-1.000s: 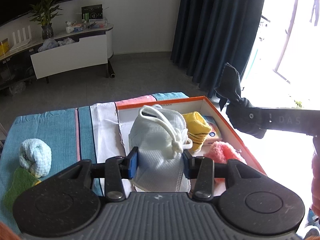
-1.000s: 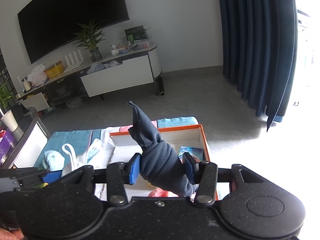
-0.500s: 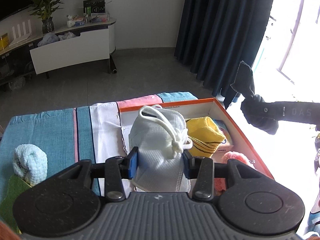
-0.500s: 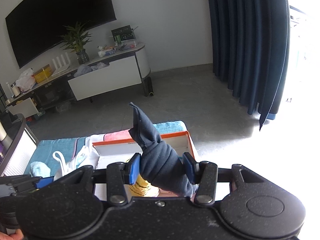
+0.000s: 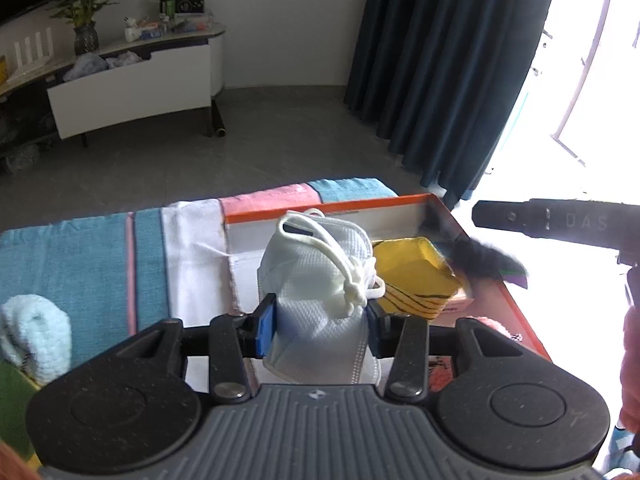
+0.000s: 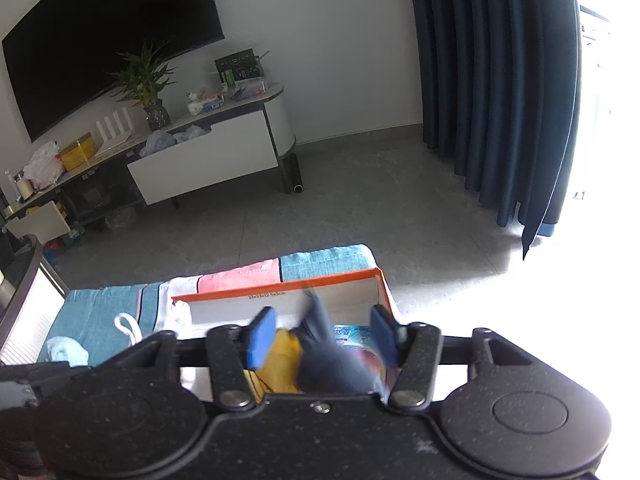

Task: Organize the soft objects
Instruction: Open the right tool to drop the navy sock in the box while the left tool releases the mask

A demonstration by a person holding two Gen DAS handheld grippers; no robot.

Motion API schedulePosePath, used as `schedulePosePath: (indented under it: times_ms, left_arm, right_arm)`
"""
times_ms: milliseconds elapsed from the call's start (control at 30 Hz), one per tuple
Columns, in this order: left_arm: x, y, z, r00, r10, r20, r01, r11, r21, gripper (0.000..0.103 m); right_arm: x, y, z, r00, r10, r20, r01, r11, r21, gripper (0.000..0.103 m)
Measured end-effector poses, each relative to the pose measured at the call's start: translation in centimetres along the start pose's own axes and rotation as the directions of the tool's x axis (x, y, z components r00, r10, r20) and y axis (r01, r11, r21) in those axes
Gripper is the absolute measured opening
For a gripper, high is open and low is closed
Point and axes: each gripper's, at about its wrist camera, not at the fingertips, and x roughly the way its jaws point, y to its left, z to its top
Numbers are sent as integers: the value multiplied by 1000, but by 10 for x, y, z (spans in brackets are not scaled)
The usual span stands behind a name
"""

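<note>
The left gripper (image 5: 321, 326) has its 2 fingers pressed closed on the white mask (image 5: 320, 280). The right gripper (image 6: 322, 336) has its fingers spread apart, holding nothing.

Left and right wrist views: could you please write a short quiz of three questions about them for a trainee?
1. True or false: the left tongs are shut on the mask.
2. The dark sock shows blurred between the right tongs. These tongs are: A) open, pads clear of the sock; B) shut on the sock; C) shut on the mask.
3. Fill in (inside or outside): the pale blue ball lies ___ the box.

Key: 1 true; 2 A; 3 outside.
</note>
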Motion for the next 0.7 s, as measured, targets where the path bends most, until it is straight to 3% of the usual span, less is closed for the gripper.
schedulePosePath:
  times_ms: [400,700]
  left_arm:
    - [-7,2,-4,998,-66,-2,66,997,-31,58]
    - [-36,9,-7,1000,24,17,-24,999,-36,75]
  right_arm:
    - [-13,2,0,1000,26,13,-26,1000,-9,67]
    - [-36,17,-8,998,55,33,-54,998,-27,68]
